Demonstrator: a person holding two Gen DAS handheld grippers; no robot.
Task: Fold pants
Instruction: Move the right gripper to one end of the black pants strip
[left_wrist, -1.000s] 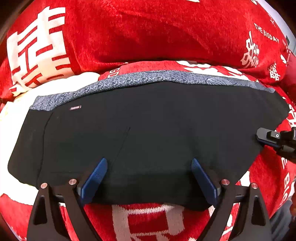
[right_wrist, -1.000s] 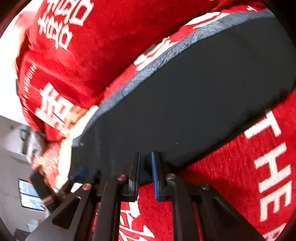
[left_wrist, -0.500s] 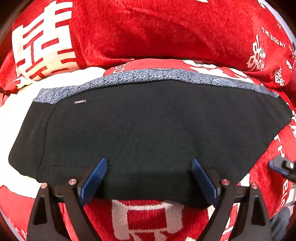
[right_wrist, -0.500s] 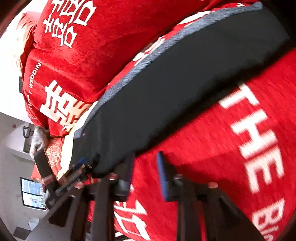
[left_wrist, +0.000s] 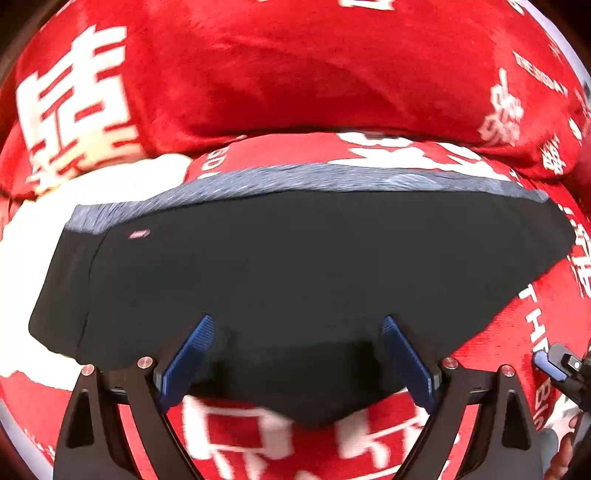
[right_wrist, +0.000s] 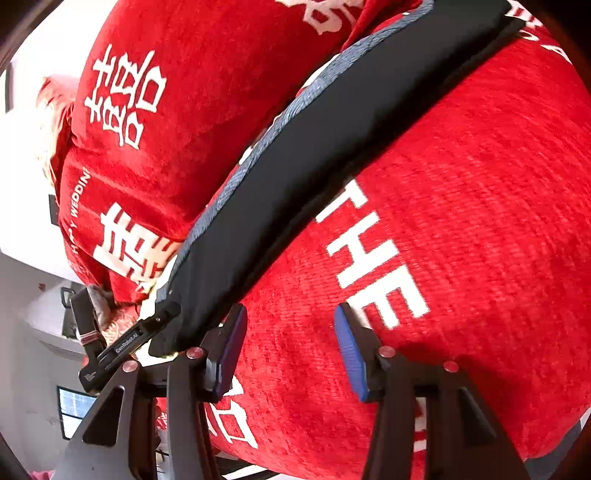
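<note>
I have the folded black pants (left_wrist: 295, 273) lying flat on the red bed cover (right_wrist: 480, 221), with their grey waistband (left_wrist: 314, 179) along the far edge, just below the red pillows (left_wrist: 295, 66) printed with white characters. A small label (left_wrist: 139, 233) shows near the waistband's left end. The near edge of the pants ends in a blunt point toward my left camera.

My left claw (left_wrist: 295, 362) hangs over that near edge with its jaws spread wide; the blue pads (left_wrist: 188, 362) stand on either side of the dark cloth without pinching it, and I cannot tell whether they touch it.

My right claw (right_wrist: 288, 350) is off the pants, over bare red cover beside the white lettering "THE" (right_wrist: 369, 251). Its jaws are opening and nothing is between them; the left pad sits just beside the corner of the pants. In the left view the right claw's blue tip (left_wrist: 550, 363) shows at the right edge, apart from the cloth. In the right view the left claw's black body (right_wrist: 122, 347) shows at the pants' far corner.
</note>
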